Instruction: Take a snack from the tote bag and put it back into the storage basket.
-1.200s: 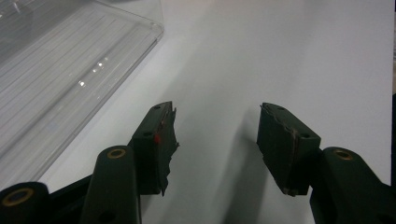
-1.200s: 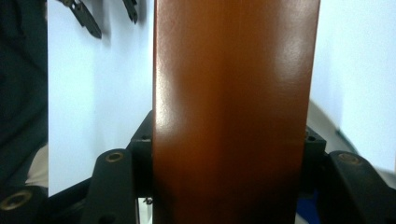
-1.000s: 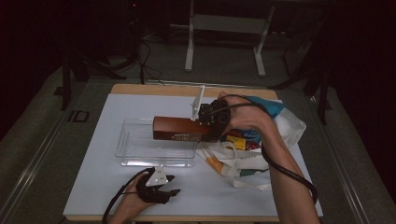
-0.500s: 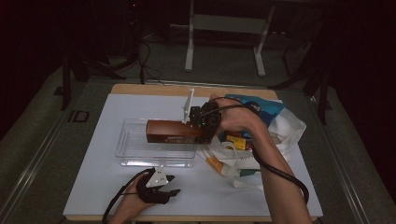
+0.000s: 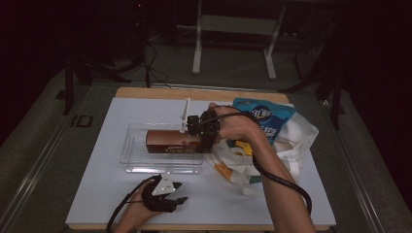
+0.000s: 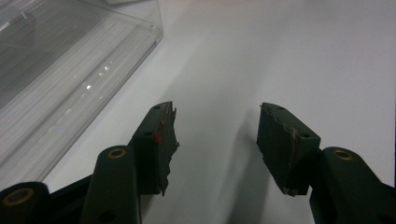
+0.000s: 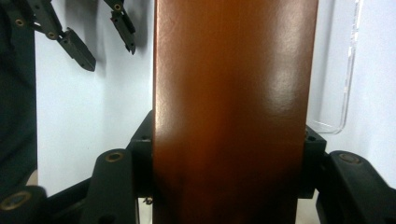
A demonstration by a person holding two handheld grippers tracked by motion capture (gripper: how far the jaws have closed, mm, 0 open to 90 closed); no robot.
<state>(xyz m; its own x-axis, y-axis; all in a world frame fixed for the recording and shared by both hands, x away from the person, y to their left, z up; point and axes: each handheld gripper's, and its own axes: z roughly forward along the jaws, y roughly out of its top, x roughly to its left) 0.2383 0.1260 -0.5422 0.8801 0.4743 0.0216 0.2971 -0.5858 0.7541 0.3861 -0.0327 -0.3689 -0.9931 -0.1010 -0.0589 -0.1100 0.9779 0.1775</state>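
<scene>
A long brown box [image 5: 170,141] hangs over the clear plastic tray [image 5: 145,162] in the middle of the white table, held by its right end. My right gripper [image 5: 200,138] is shut on that box. Seen from the right gripper view, the brown box [image 7: 233,107] runs up between both pads, which press on its sides. Near the table's front edge my left gripper [image 5: 175,193] rests open. In the left gripper view its pads [image 6: 161,140] stand wide apart over bare white table, with a corner of the clear tray [image 6: 70,79] at the upper left.
A white bag [image 5: 291,141] lies at the right with a blue packet [image 5: 265,116] on it and several small packages [image 5: 233,160] beside it. A thin white upright piece [image 5: 184,115] stands behind the tray. Dark floor and table legs lie beyond the far edge.
My right gripper has carried the brown box left and lower, so it now sits over the clear tray. The left gripper has stayed put.
</scene>
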